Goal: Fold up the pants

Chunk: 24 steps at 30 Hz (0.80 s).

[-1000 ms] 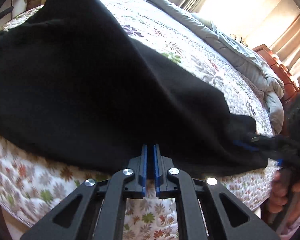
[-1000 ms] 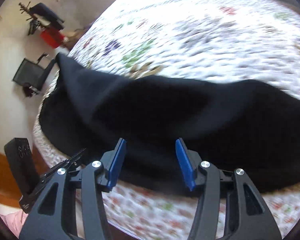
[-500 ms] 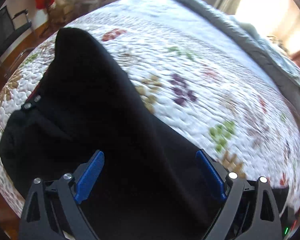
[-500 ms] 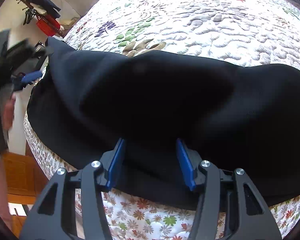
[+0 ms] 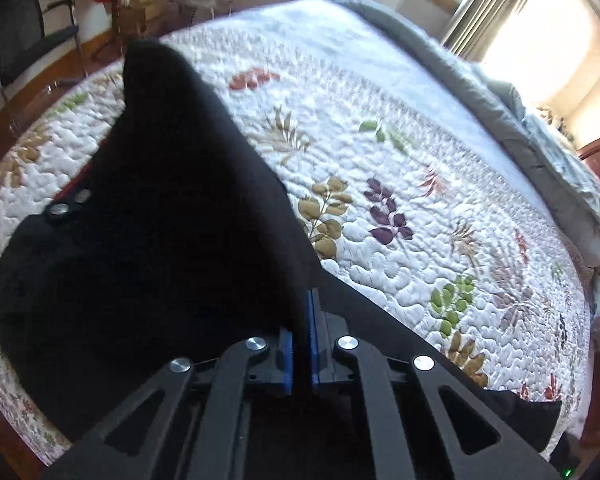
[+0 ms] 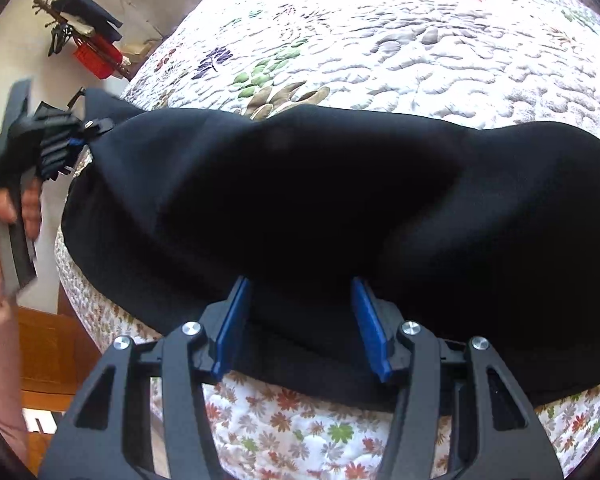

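Now that my left gripper (image 5: 300,344) has just closed on the pants (image 5: 160,260), I hold the right gripper (image 6: 302,324) half open, ready to fold.

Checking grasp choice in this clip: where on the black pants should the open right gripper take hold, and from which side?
Probably the near edge of the black pants, where it overhangs the quilt at the bed's side. Come in from the bedside, as the right gripper already points: the open jaws straddle that hem, and it is a free layered edge. The left gripper has just closed, apparently pinching cloth.
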Available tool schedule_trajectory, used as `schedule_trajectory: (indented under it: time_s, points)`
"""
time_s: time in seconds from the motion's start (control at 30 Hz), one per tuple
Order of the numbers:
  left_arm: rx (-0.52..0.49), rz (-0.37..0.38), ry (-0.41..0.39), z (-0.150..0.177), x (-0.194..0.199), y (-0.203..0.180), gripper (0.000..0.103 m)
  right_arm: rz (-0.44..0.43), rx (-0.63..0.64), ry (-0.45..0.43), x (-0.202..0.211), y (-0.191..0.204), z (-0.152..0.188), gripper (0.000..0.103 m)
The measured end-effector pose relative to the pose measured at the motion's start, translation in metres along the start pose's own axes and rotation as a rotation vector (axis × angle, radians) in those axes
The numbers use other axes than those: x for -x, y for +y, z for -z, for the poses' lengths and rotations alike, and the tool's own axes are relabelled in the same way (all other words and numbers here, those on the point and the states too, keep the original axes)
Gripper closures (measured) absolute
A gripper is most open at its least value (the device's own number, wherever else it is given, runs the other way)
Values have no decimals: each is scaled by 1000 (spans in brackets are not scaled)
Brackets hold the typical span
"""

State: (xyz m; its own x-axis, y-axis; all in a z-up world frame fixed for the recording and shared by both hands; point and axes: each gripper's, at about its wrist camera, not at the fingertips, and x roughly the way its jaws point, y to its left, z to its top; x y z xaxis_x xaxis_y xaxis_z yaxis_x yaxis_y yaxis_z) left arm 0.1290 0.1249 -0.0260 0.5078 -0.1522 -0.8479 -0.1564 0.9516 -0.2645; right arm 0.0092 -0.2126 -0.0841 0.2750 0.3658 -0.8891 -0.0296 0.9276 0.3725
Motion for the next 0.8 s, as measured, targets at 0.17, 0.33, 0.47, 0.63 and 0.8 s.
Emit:
schedule_trajectory:
  time_s: [0.17, 0.33, 0.47, 0.63, 0.8]
  points:
    - [-10, 0, -150, 56, 55, 13, 97, -3, -21, -11, 13, -7, 2, 48]
    - [36, -42, -182, 113, 67, 36, 97, 31, -19, -9, 22, -10, 7, 43]
    - [81, -32, -82, 139, 33, 60, 95, 52, -44, 12, 20, -20, 13, 43]
    - [184, 91, -70, 138, 29, 73, 85, 27, -64, 9, 24, -28, 17, 42]
    - [193, 102, -30, 133, 20, 71, 60, -13, -111, 16, 24, -38, 16, 41]
